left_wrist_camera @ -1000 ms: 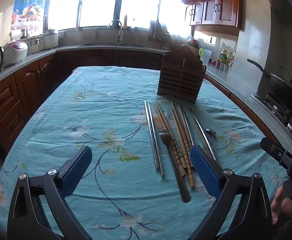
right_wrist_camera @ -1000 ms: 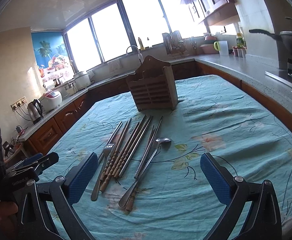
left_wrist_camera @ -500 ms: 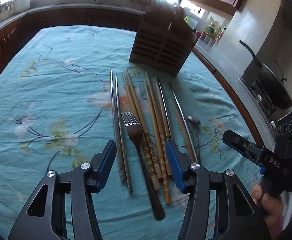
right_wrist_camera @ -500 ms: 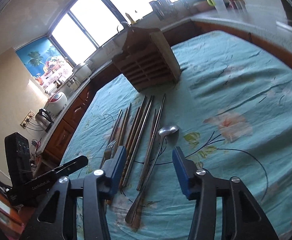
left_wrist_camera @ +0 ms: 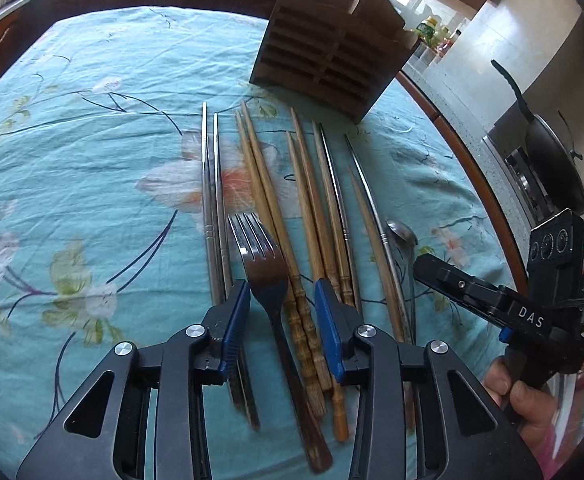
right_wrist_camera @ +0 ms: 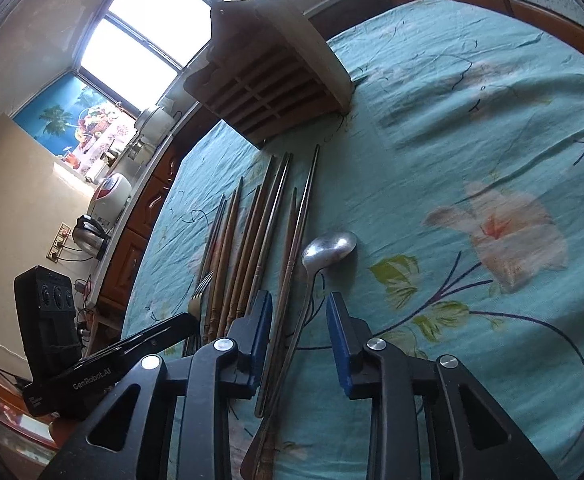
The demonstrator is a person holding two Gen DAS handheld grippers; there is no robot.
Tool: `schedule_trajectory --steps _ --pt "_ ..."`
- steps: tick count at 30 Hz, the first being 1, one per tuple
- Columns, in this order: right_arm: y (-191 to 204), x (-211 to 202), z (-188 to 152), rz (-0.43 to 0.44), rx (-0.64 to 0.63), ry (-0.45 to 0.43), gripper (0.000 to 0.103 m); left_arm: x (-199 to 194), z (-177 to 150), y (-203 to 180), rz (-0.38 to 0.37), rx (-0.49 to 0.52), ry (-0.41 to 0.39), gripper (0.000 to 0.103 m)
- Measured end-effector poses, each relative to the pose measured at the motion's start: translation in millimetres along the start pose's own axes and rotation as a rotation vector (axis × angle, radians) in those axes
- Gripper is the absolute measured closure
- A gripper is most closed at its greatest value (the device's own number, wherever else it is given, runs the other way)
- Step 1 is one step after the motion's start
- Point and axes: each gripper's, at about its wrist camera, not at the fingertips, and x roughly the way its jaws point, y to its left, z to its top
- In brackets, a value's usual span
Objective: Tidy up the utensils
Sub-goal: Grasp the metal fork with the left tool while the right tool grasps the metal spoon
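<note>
Several utensils lie side by side on the teal flowered tablecloth [left_wrist_camera: 72, 184]: two steel chopsticks [left_wrist_camera: 212, 184], a fork [left_wrist_camera: 260, 256], wooden chopsticks [left_wrist_camera: 307, 200] and a spoon [left_wrist_camera: 401, 234]. My left gripper [left_wrist_camera: 282, 300] is partly open, low over the table, its jaws either side of the fork's neck and a wooden chopstick. My right gripper [right_wrist_camera: 299, 314] is partly open, its jaws either side of the spoon's handle [right_wrist_camera: 305, 300] and a chopstick; the spoon bowl [right_wrist_camera: 329, 246] lies just ahead. The wooden slatted utensil holder [left_wrist_camera: 327, 44] stands beyond the utensils, and shows in the right wrist view [right_wrist_camera: 268, 80].
A counter with a wok [left_wrist_camera: 551, 160] on a stove runs along the right of the table. Kettle [right_wrist_camera: 88, 236] and rice cooker [right_wrist_camera: 110, 196] stand on the counter left of the table. Each gripper shows in the other's view, close beside it.
Both grippers have come down and forward over the utensils and their jaws have narrowed a lot. The left now brackets the fork, the right the spoon handle.
</note>
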Motion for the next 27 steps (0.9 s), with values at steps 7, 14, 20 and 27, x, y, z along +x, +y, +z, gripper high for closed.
schedule_trajectory --steps 7,14,20,27 --pt "-12.5 8.7 9.0 0.072 0.078 0.007 0.090 6.6 8.2 11.1 -0.050 -0.041 -0.004 0.080" --pt "-7.6 -5.8 6.3 0.078 0.052 -0.027 0.101 -8.4 5.8 15.6 -0.107 -0.065 -0.046 0.099" --pt "13.7 -36.8 7.1 0.042 -0.030 -0.095 0.101 -39.6 5.8 8.4 -0.124 -0.037 -0.124 0.101" --pt "40.7 -74.9 20.6 -0.019 -0.143 -0.219 0.101 -73.9 19.5 9.7 -0.151 -0.057 -0.212 0.101"
